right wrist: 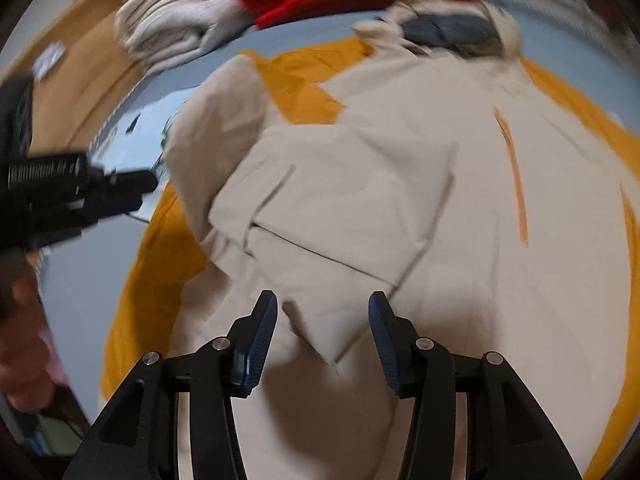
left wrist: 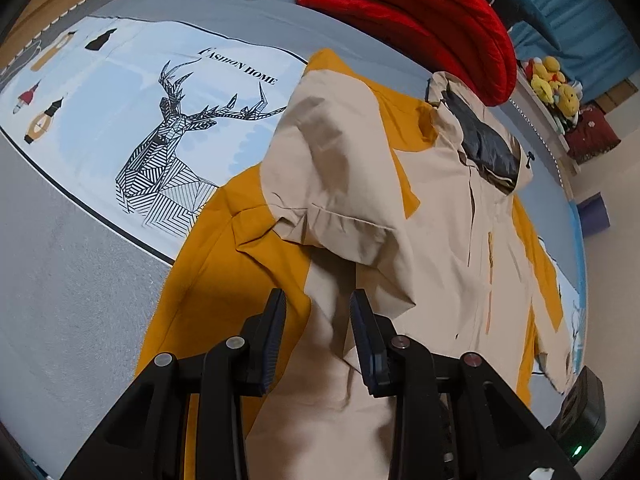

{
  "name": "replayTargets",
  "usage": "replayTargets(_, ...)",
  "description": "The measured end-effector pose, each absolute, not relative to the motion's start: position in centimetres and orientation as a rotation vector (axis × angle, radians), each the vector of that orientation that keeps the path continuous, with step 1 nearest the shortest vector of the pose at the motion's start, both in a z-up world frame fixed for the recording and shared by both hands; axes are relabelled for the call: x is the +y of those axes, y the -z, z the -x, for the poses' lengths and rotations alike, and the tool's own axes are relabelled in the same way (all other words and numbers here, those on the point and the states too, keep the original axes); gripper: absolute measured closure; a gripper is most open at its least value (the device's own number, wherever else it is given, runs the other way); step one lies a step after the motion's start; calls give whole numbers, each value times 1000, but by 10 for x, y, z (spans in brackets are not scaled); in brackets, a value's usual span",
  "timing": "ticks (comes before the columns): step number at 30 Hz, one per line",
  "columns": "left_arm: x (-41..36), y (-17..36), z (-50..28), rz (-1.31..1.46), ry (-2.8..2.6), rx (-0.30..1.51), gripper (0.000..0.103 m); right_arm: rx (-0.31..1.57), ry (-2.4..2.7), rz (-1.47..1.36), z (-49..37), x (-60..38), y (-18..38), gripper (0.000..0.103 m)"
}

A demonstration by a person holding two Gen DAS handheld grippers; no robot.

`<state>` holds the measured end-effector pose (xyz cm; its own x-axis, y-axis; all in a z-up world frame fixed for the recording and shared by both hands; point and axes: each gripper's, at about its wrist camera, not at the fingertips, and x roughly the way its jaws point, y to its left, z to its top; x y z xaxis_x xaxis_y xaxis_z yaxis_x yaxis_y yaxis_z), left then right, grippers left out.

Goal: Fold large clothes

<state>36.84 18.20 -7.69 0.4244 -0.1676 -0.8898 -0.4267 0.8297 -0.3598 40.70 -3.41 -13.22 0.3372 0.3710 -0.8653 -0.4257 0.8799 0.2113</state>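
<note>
Deer-print bedsheet [left wrist: 120, 92] under my beige-and-mustard jacket [left wrist: 448, 216], sleeve folded across. Left gripper [left wrist: 318, 300] spread over fabric, right gripper [right wrist: 322, 304] spread too, touching nothing I think, blurry.

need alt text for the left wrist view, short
A beige and mustard jacket lies on a bed, one sleeve folded across its front. The left gripper hangs above it, jaws apart over beige cloth. A red coat lies folded behind.
</note>
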Motion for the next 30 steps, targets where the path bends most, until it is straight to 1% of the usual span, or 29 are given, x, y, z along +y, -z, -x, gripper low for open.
replayTargets(6,183,78,-371,625,-161,1141,73,1061,-552,240,-399,-8,139,54)
replayTargets(7,184,77,-372,629,-162,1139,73,1062,-544,266,-399,-6,144,56)
replayTargets(8,185,77,-372,631,-163,1137,73,1065,-536,278,-402,-7,147,62)
replayTargets(9,185,77,-372,632,-167,1136,73,1069,-535,274,-405,-9,150,89)
replayTargets(10,186,77,-373,634,-170,1133,73,1067,-528,249,-408,-13,149,98)
replayTargets(13,188,76,-373,635,-178,1127,73,1014,-438,23,-426,-55,126,101)
replayTargets(15,188,75,-373,632,-182,1126,73,931,-339,-171,-437,-101,103,101)
replayTargets(17,188,75,-373,630,-182,1126,73,862,-191,-335,-446,-156,90,101)
replayTargets(19,187,75,-373,626,-183,1127,73,854,-64,-459,-451,-201,93,101)
replayTargets(21,185,76,-375,622,-182,1130,73,885,55,-538,-455,-237,105,100)
replayTargets(24,181,78,-378,621,-178,1137,73,971,99,-664,-462,-273,130,96)
replayTargets(26,178,80,-379,625,-175,1141,73,1026,79,-746,-465,-285,144,84)
replayTargets(28,174,81,-382,622,-168,1144,73,1055,64,-819,-466,-295,154,58)
replayTargets(29,173,81,-382,619,-166,1145,73,1069,53,-856,-467,-297,159,55)
replayTargets(30,172,81,-383,616,-165,1147,73,1074,41,-890,-466,-299,163,54)
